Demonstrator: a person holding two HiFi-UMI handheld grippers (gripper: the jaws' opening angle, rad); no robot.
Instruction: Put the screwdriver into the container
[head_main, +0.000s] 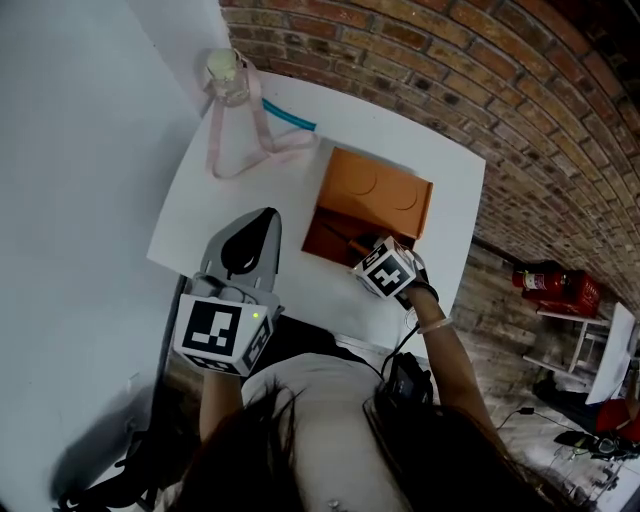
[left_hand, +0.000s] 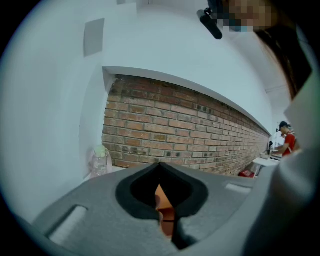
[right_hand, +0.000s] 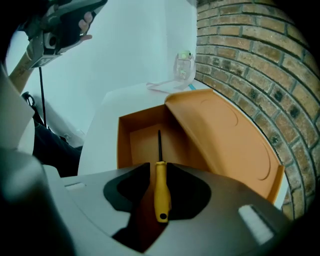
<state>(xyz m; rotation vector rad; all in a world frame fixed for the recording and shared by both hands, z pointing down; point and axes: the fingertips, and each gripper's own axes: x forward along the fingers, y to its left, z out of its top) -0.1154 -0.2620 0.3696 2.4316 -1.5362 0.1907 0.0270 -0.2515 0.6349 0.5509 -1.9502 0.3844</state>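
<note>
The right gripper (right_hand: 159, 170) hangs over the box (right_hand: 125, 145), jaws apart, so the screwdriver (right_hand: 161, 192) can lie inside; the left gripper (head_main: 258, 222) sits closed and empty, out of the way.

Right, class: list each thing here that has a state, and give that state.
orange container: lid open.
screwdriver: shaft inside the orange container, handle between tongs.
right gripper: tongs apart around the screwdriver handle.
left gripper: tongs together, empty.
bottle: upright, capped.
</note>
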